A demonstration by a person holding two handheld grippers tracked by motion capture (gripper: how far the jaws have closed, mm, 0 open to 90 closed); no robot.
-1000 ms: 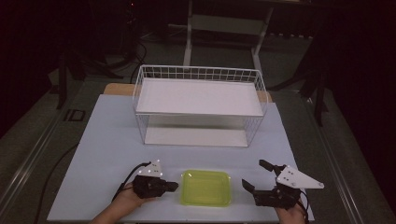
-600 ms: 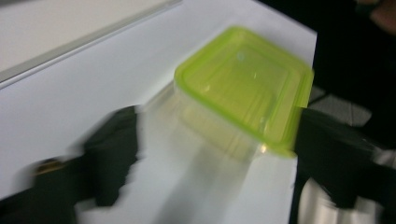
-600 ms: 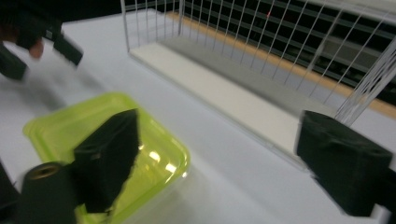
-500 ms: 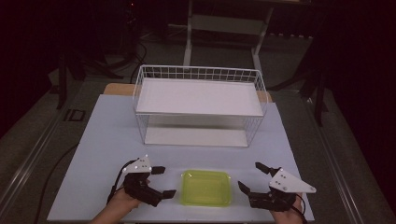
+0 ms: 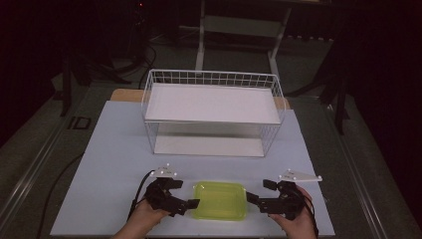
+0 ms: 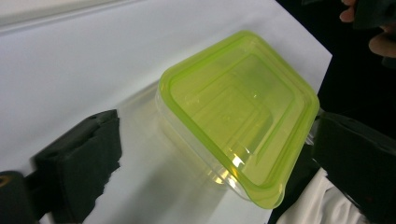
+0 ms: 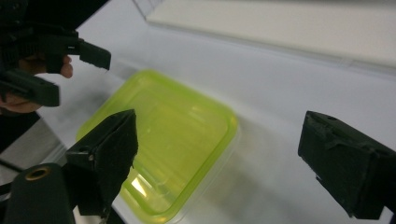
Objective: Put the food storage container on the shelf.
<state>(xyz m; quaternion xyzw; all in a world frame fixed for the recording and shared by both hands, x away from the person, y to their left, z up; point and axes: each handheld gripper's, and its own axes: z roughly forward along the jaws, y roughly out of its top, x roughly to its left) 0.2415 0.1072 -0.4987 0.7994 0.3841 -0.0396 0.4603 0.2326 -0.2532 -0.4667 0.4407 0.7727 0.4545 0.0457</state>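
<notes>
Both pairs of jaws were spread wide and grasped nothing. The left gripper (image 5: 181, 195) sat just left of a lime-green container (image 5: 220, 200), its jaws pointing right at that short side; in its own view the container (image 6: 238, 114) lay between and beyond the jaws, not touched by the left one, while contact at the right jaw could not be told. The right gripper (image 5: 259, 192) sat just right of the container, jaws pointing left; in its view the near jaw overlapped the container (image 7: 163, 140) and the other stood well clear. The container lay lid-on near the table's (image 5: 109, 149) near edge, centred. Farther off stood a white wire basket (image 5: 211, 112).
</notes>
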